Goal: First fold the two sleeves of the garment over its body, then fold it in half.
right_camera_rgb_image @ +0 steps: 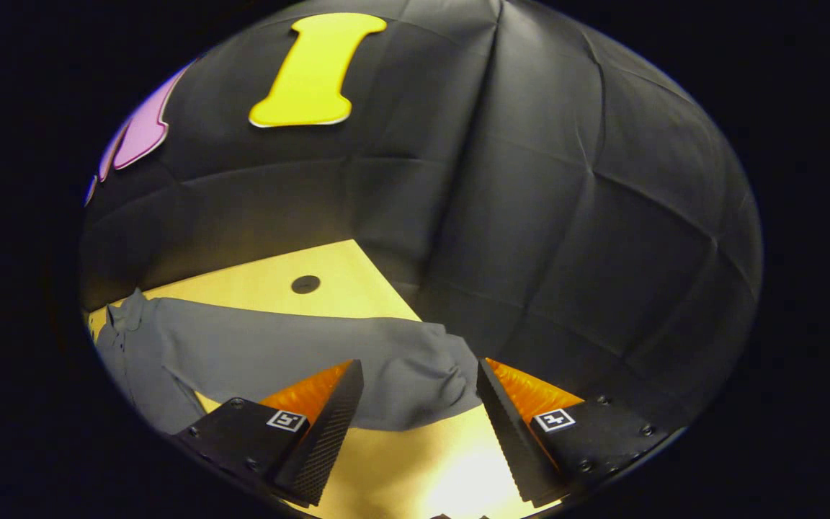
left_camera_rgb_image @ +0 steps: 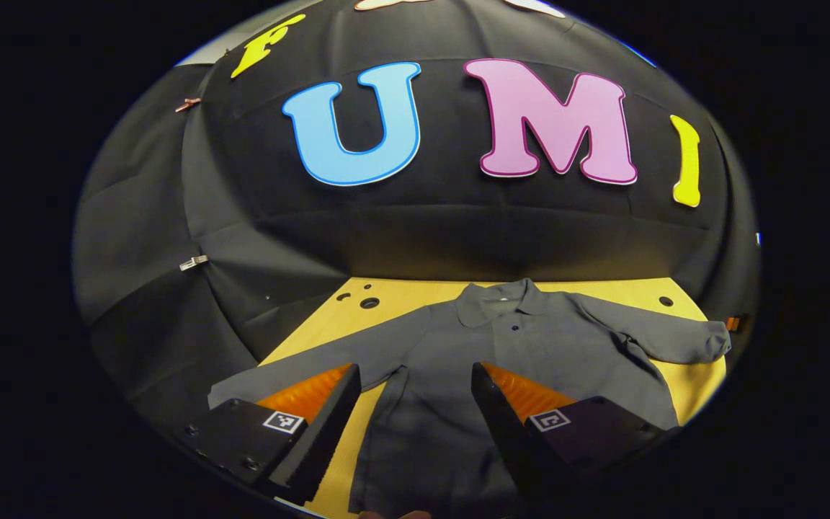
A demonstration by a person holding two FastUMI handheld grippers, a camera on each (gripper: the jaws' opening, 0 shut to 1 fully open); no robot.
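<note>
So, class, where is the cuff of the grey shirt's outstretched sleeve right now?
In the right gripper view, the cuff lies on the yellow table, just ahead between the open right gripper.

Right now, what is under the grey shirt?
The grey shirt lies spread flat on a yellow table. Whatever the cloth covers cannot be seen. Both sleeves are still unfolded.

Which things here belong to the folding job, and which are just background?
Part of the job:
- grey garment, spread flat, sleeves out
- its sleeve ahead of the right gripper
- left gripper, open over the body

Just there:
- yellow table
- holes in the table
- black cloth wall
</note>
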